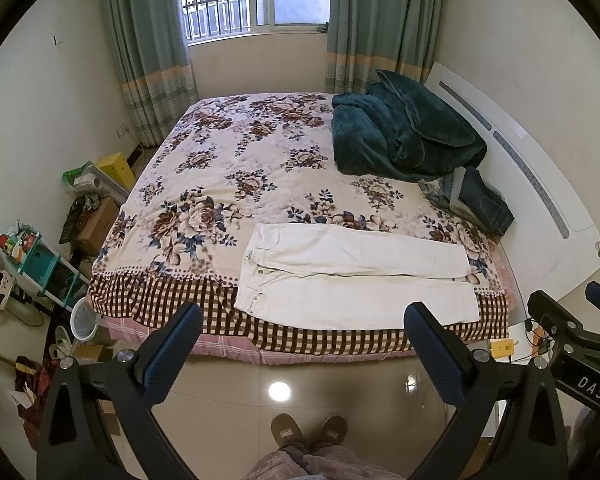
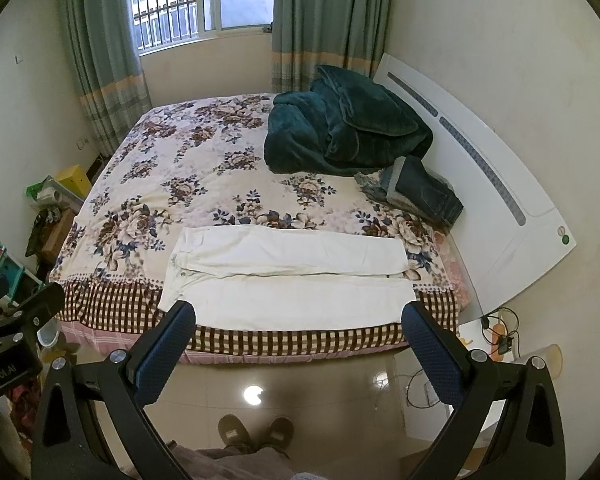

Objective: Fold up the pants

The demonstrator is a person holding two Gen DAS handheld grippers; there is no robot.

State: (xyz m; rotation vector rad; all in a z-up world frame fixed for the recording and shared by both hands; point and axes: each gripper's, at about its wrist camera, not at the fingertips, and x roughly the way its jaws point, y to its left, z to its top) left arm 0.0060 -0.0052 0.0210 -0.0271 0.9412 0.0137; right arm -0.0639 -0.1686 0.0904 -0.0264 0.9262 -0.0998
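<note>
White pants (image 1: 352,276) lie flat on the near edge of the bed, waist to the left and both legs stretched to the right; they also show in the right wrist view (image 2: 288,276). My left gripper (image 1: 304,320) is open and empty, held above the floor in front of the bed, short of the pants. My right gripper (image 2: 300,318) is open and empty at about the same distance from the pants. The right gripper's body shows at the right edge of the left wrist view (image 1: 568,328).
The bed has a floral cover (image 1: 236,168) with a checked border. A dark green blanket (image 1: 404,132) and folded jeans (image 1: 484,200) lie near the white headboard (image 1: 540,200). Shelves and clutter (image 1: 32,256) stand left of the bed; a nightstand with cables (image 2: 500,340) stands right. The person's slippers (image 1: 308,432) are on the tiled floor.
</note>
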